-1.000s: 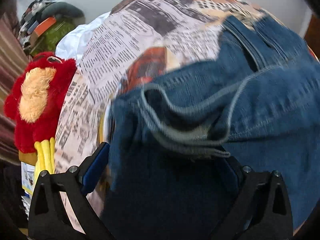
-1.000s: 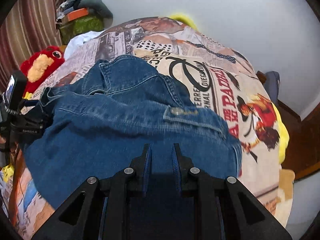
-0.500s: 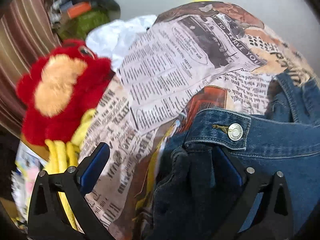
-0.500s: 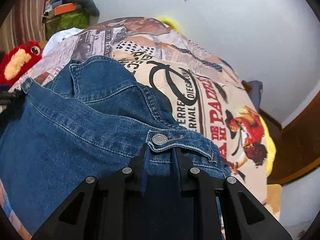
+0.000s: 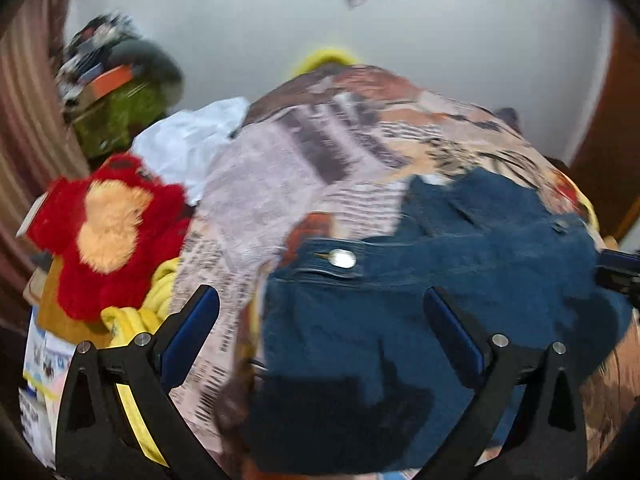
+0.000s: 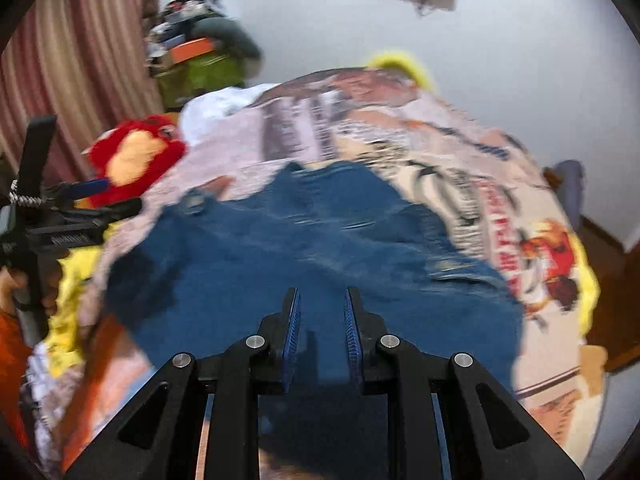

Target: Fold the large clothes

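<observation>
Right wrist view: bedspread (image 6: pixel 500 184) lettering blurs unreadable; right tongs (image 6: pixel 319 316) nearly closed above jeans (image 6: pixel 320 248), left tongs (image 5: pixel 320 312) gape.

Left claw (image 5: pixel 320 316) tilted downward, jaws spread wide; right claw (image 6: pixel 320 308) likewise tilted, jaws nearly together.

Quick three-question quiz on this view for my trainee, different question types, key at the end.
1. True or false: the left gripper's jaws stand wide open.
2. What sits left of the denim garment? A) red plush toy B) laptop C) shoe
3. Fill in: the denim garment lies on a newspaper-print ____.
Key: 1 true; 2 A; 3 bedspread.
</observation>
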`<state>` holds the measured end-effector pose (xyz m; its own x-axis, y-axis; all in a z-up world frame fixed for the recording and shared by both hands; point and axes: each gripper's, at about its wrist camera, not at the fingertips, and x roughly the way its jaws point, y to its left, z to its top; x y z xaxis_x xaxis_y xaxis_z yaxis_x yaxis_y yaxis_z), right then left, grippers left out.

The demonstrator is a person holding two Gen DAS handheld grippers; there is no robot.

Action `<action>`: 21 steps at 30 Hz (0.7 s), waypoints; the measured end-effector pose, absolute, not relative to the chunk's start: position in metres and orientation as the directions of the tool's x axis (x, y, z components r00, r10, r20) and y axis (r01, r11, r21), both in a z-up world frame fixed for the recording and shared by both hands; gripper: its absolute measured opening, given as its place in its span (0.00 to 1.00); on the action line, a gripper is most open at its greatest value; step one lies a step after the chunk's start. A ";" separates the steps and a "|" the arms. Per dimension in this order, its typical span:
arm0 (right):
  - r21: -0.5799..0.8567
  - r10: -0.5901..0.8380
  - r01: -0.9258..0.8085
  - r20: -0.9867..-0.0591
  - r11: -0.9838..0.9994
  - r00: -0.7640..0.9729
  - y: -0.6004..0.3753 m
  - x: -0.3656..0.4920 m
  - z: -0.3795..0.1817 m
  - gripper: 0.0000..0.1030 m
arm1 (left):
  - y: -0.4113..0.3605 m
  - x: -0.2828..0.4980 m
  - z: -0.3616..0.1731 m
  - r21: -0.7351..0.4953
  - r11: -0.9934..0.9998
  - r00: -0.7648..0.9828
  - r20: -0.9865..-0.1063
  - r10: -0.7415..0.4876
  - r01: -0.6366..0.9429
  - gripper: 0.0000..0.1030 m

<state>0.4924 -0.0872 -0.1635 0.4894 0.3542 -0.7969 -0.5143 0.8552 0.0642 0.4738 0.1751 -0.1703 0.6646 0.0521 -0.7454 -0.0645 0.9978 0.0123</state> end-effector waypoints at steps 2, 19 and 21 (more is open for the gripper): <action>0.097 0.377 -0.533 -0.811 0.841 0.447 -0.074 0.487 -0.171 0.17 | 0.160 0.470 -0.172 0.016 0.999 0.665 -0.746 0.032 -0.030 1.00; 0.021 0.303 -0.607 -0.879 0.794 0.367 -0.067 0.484 -0.242 0.17 | 0.135 0.468 -0.276 0.004 1.000 0.519 -0.855 -0.009 0.024 1.00; 0.016 0.303 -0.610 -0.877 0.792 0.371 -0.069 0.482 -0.241 0.17 | 0.138 0.462 -0.275 0.020 0.999 0.525 -0.851 0.001 0.031 1.00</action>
<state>0.4825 -0.0686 -0.2406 0.3714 0.3035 -0.8775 -0.6097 0.7924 0.0160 0.4622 0.1383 -0.2753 0.5252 0.0011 -0.8510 0.0311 0.9993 0.0204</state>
